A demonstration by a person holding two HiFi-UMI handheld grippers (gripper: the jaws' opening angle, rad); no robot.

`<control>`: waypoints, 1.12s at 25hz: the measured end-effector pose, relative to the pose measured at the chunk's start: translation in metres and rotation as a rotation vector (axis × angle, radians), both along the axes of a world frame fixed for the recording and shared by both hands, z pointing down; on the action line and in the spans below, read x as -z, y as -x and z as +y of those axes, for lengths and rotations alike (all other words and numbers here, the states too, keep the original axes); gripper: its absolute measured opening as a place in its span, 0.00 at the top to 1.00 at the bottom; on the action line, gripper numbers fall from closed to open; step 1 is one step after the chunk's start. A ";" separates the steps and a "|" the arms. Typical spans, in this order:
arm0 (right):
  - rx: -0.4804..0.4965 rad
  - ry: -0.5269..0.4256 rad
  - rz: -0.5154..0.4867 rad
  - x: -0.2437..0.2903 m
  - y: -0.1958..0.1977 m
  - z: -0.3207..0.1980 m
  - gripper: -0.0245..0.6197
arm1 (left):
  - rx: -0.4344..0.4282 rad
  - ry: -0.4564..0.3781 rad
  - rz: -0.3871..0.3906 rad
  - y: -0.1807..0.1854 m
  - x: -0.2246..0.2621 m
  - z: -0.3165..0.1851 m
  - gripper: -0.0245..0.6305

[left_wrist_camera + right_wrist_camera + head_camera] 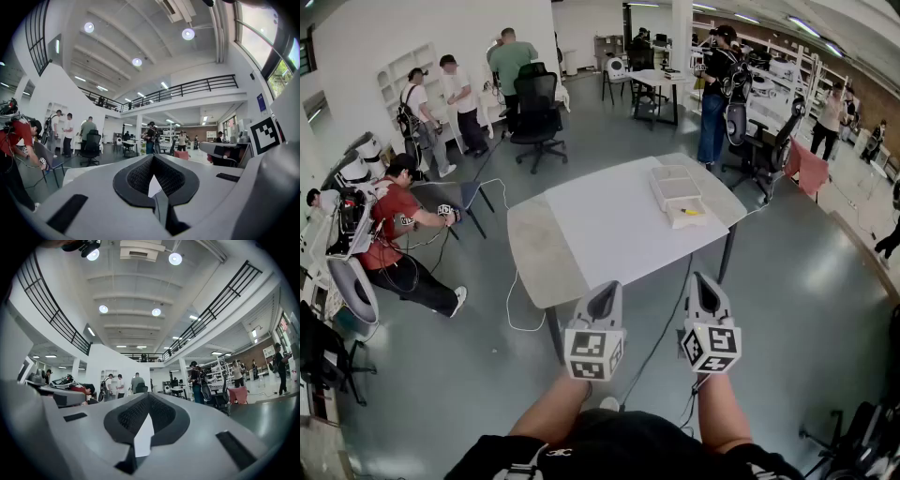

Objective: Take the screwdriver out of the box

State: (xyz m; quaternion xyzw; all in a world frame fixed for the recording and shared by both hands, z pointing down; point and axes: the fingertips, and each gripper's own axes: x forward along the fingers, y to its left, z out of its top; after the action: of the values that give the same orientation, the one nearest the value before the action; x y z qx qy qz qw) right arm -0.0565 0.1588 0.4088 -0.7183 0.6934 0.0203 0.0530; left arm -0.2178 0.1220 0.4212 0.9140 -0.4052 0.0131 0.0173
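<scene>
Two grippers (pixel 603 300) (pixel 706 292), one table (pixel 609 230), one box (pixel 657 193), one screwdriver (pixel 692 212).

**Three Cameras, One Open Hall**

The head view looks forward and steeply down from above the person's arms. It looks past the left gripper (pixel 604 298) and right gripper (pixel 705 289) onto a white rectangular table (pixel 609 225) just ahead. Each gripper view rides low behind its own jaws, facing level across the hall. All three share the black wheeled office chair (pixel 536 103) and the standing people (pixel 459 94) beside it.
</scene>
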 end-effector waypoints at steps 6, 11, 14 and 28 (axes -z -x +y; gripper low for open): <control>0.004 0.008 0.015 -0.002 0.007 -0.014 0.94 | -0.006 0.003 0.005 0.001 -0.002 -0.015 0.94; -0.008 -0.006 0.010 0.003 0.011 -0.028 0.94 | -0.024 0.004 0.015 0.002 0.000 -0.032 0.94; -0.019 -0.007 0.018 0.002 0.014 -0.040 0.94 | -0.033 0.003 0.021 0.005 -0.001 -0.045 0.94; -0.088 0.012 0.036 -0.013 0.041 -0.095 0.94 | -0.083 0.011 0.043 0.033 -0.017 -0.112 0.94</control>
State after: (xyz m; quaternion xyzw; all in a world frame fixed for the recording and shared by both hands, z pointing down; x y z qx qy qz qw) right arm -0.0975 0.0643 0.4216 -0.7480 0.6621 0.0312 0.0352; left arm -0.2505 0.0096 0.4379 0.9300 -0.3664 -0.0036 0.0302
